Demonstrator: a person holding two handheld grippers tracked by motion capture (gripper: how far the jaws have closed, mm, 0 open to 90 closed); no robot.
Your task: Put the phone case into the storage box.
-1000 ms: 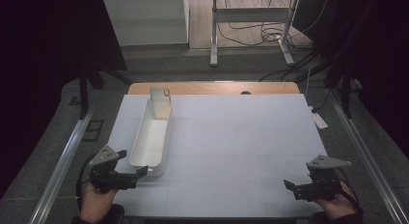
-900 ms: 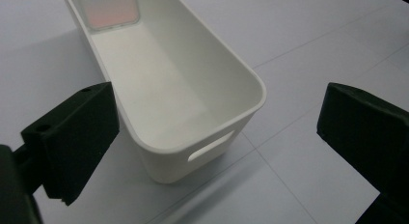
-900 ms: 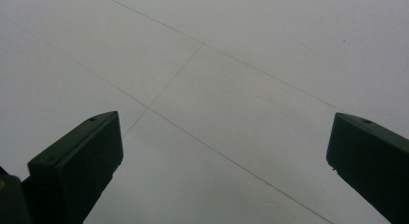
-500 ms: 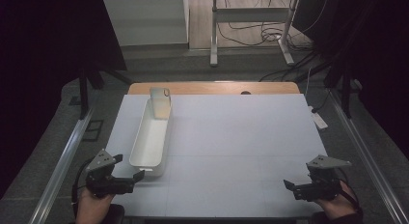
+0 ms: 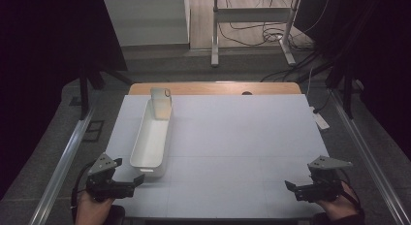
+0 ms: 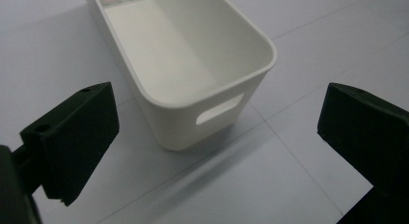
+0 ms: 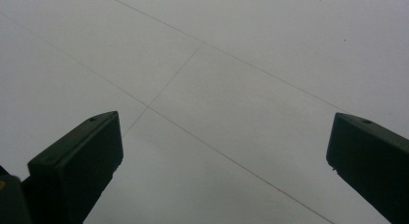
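I have pulled my left gripper (image 5: 137, 180) back toward me: one second ago its jaws were right at the near end of the white bin (image 5: 151, 137), and now they are just in front of that end and a little lower on the surface (image 5: 242, 137), not touching it. The jaws are wide open and hold nothing. In the left gripper view the bin (image 6: 193, 84) sits between them, its short wall with the handle slot facing me. The bin itself has not moved; it lies lengthwise along the left side, with a clear cup (image 5: 161, 103) standing in its far end. My right gripper (image 5: 291, 186) has stayed at the near right corner, jaws open and empty, above bare surface. I judge the bin is released or not yet taken, so a grasp on its near rim must come next.
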